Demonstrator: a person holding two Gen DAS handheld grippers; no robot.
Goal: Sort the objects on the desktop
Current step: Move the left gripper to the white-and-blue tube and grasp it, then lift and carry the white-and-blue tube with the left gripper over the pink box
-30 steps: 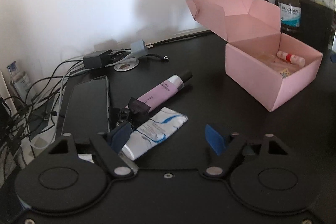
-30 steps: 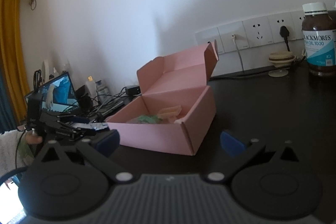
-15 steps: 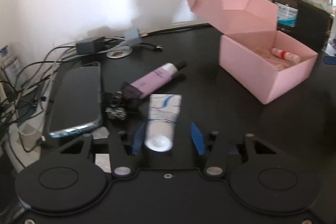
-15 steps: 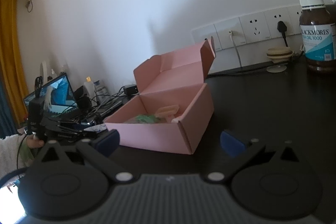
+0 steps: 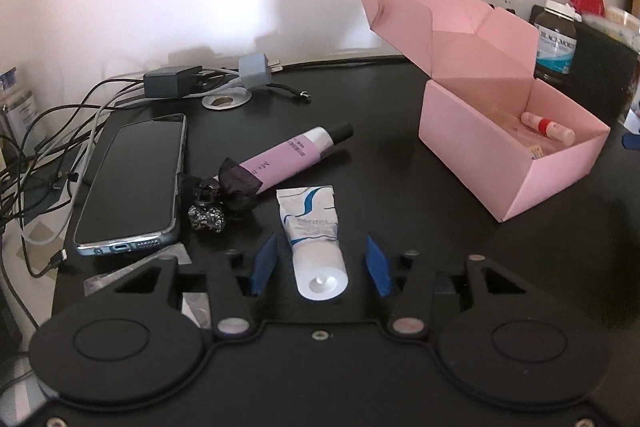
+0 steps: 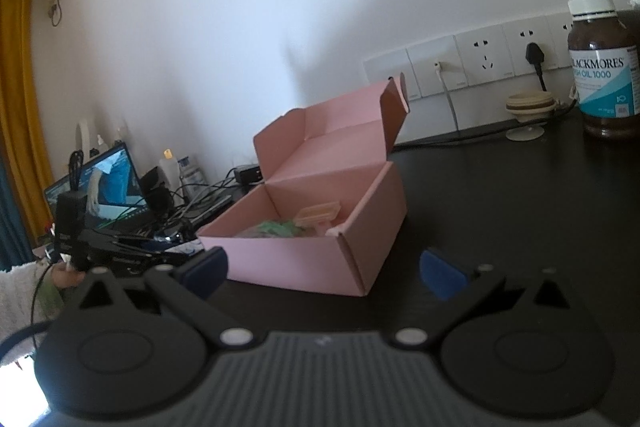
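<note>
Left gripper (image 5: pixel 320 263) partly open, blue pads either side of white squeeze tube with blue swirl (image 5: pixel 314 233) lying cap-first on black desk (image 5: pixel 400 163) (pads not pressing). Right gripper (image 6: pixel 324 267) wide open, empty, facing open pink cardboard box (image 6: pixel 320 251).

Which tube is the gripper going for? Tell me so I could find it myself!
Start at the open pink box on the black desk, then look toward the phone. Two tubes lie between them. It's the white tube with blue swirls, cap end between the left gripper fingers, not the purple tube behind it.
</note>
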